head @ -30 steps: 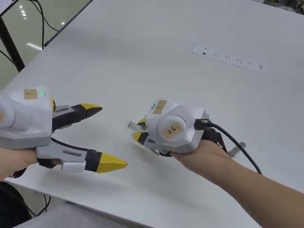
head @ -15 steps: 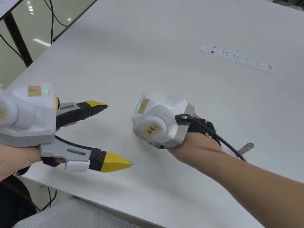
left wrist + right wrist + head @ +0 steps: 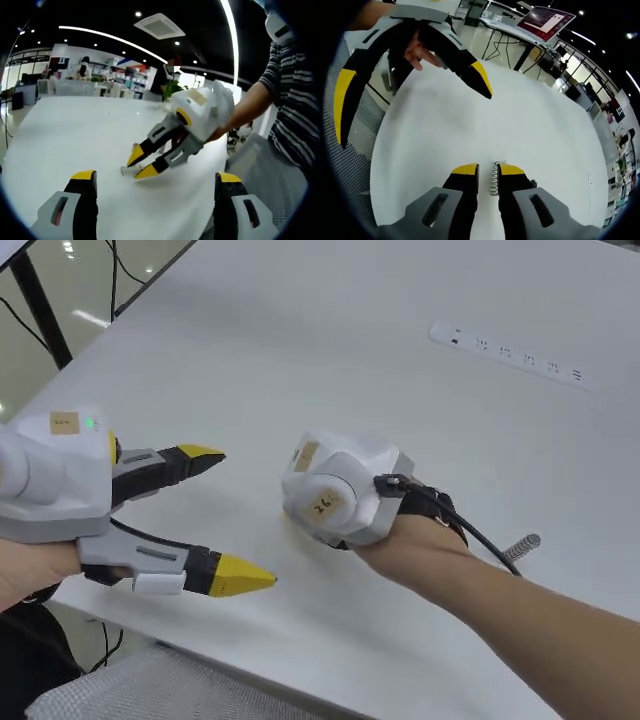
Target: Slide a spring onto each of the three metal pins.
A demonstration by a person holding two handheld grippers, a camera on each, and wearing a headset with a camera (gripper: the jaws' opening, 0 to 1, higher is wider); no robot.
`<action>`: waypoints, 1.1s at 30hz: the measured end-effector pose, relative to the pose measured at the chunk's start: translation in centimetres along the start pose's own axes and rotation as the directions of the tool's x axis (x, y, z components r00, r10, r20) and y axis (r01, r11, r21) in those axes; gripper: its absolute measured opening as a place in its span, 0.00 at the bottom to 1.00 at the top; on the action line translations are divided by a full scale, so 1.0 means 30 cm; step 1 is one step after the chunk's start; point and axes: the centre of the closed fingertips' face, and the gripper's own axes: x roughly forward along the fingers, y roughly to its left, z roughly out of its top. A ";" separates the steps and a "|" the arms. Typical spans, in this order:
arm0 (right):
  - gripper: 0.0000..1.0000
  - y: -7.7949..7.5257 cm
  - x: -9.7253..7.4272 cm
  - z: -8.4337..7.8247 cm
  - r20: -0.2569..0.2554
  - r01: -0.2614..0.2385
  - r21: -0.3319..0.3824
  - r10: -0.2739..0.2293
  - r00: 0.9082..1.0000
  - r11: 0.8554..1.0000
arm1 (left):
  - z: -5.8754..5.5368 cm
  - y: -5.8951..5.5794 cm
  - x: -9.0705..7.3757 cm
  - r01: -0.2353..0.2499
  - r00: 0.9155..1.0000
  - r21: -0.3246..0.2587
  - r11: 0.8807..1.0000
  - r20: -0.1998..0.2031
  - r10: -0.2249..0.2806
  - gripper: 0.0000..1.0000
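Observation:
My right gripper (image 3: 488, 172) has its jaws drawn close around a small metal spring (image 3: 495, 181), which stands between the yellow fingertips (image 3: 466, 170) just above the white table. From the left gripper view, the same spring (image 3: 131, 170) shows at the right gripper's tips (image 3: 141, 164), low over the tabletop. In the head view the right gripper's white body (image 3: 335, 490) covers its own tips and the spring. My left gripper (image 3: 222, 517) hovers to its left, jaws wide open and holding nothing. A second spring (image 3: 521, 547) lies on the table beside the right wrist.
A white power strip (image 3: 510, 358) lies at the far right of the white table (image 3: 300, 340). The table's near edge runs just below both grippers. A black cable (image 3: 470, 530) trails from the right gripper along the forearm.
The right hand has rolled and shifted slightly left, so its tips and the spring went out of sight under the body in the head view. The left gripper has stayed open in place.

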 end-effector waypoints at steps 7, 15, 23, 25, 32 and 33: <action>0.10 -0.017 -0.057 -0.054 0.014 0.039 0.089 -0.040 0.999 0.995 | -0.012 0.006 -0.002 -0.002 1.000 -0.005 1.000 -0.009 0.002 0.95; 0.11 -0.063 -0.058 -0.129 -0.019 0.060 0.204 -0.058 0.998 0.977 | -0.008 0.010 0.001 -0.002 1.000 -0.004 1.000 -0.012 0.002 0.95; 0.12 -0.059 -0.020 -0.146 -0.018 0.025 0.308 -0.020 1.000 0.951 | -0.001 0.017 -0.003 -0.007 1.000 -0.003 1.000 -0.009 0.007 0.95; 0.12 -0.066 -0.016 -0.137 -0.010 0.025 0.319 -0.023 1.000 0.948 | -0.002 0.019 -0.006 -0.009 1.000 -0.007 1.000 -0.008 0.009 0.95; 0.09 -0.056 0.003 -0.136 -0.018 0.008 0.320 -0.002 1.000 0.947 | -0.007 0.025 -0.007 -0.013 1.000 -0.013 1.000 -0.009 0.013 0.95; 0.09 -0.054 0.005 -0.136 -0.019 0.006 0.322 0.000 1.000 0.947 | -0.008 0.025 -0.005 -0.012 1.000 -0.014 1.000 -0.010 0.012 0.95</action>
